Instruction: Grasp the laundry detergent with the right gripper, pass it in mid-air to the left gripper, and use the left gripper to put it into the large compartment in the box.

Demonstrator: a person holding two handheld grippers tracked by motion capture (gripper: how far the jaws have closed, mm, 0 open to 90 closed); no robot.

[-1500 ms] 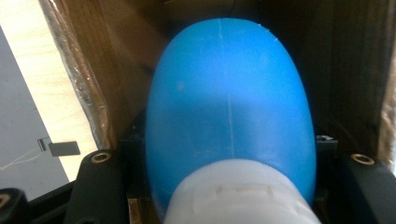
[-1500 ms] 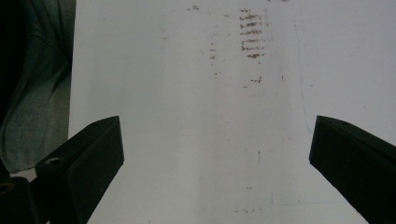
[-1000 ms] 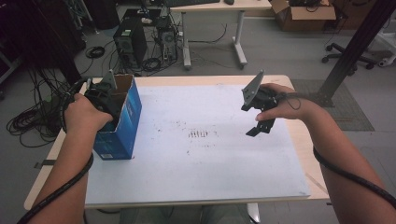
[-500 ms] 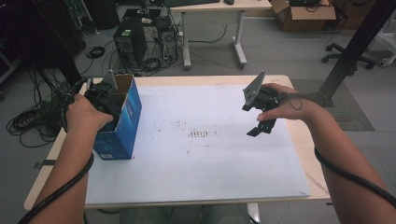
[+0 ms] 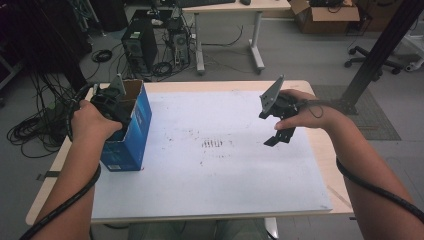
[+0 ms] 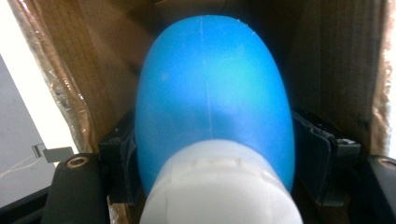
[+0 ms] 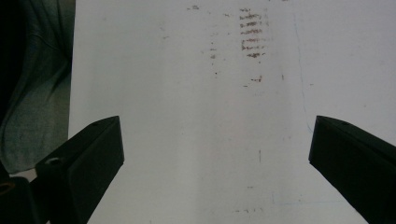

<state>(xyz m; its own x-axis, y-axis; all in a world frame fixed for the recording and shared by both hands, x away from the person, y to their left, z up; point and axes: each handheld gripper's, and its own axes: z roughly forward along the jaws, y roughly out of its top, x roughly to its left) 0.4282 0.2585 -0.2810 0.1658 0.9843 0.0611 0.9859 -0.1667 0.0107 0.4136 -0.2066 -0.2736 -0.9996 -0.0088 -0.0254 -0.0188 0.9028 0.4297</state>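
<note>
My left gripper [image 5: 116,106] reaches down into an open blue cardboard box [image 5: 131,135] at the table's left edge. In the left gripper view a rounded blue object with a white cap [image 6: 212,107] lies between the jaws of my left gripper [image 6: 212,140], with the box's brown inner walls [image 6: 327,60] around it. The jaws have just been opening and stand close beside the object's sides; no clear press shows. My right gripper [image 5: 272,127] hovers over the white sheet at the right, pointing down. It [image 7: 215,154] is open wide, with only the sheet beneath it.
A white sheet [image 5: 225,175] with faint brown marks [image 5: 214,144] covers the wooden table [image 5: 330,150]. Beyond the far edge are computer towers [image 5: 137,45], cables, another desk and a black post [image 5: 380,50].
</note>
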